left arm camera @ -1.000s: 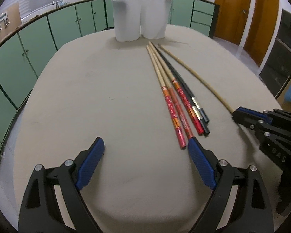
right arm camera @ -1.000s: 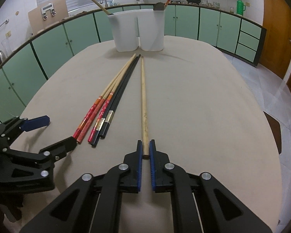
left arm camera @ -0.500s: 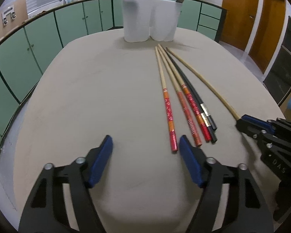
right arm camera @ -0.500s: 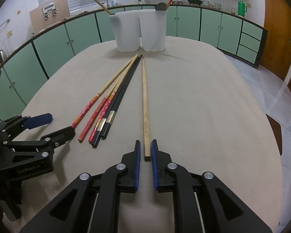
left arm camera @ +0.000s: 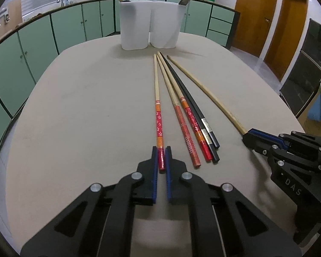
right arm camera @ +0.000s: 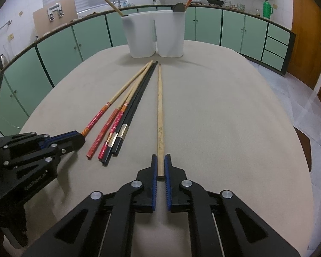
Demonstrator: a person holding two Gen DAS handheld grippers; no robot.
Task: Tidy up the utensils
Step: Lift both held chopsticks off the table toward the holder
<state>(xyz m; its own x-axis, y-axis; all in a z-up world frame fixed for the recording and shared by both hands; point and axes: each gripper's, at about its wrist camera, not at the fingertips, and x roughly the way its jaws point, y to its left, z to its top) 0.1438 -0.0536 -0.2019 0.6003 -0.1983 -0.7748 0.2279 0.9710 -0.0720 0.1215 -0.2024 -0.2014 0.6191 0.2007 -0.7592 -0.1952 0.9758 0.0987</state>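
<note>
the white plastic two-compartment holder stands far ahead of both tongs; four loose patterned and black chopsticks lie between them.

Wood, lacquer and plastic on a matt cloth

The table wears matt beige cloth; the plain chopstick looks like bare wood, the red-ended chopstick glossy lacquer, the black chopsticks smooth, the white holder satin plastic.
</note>
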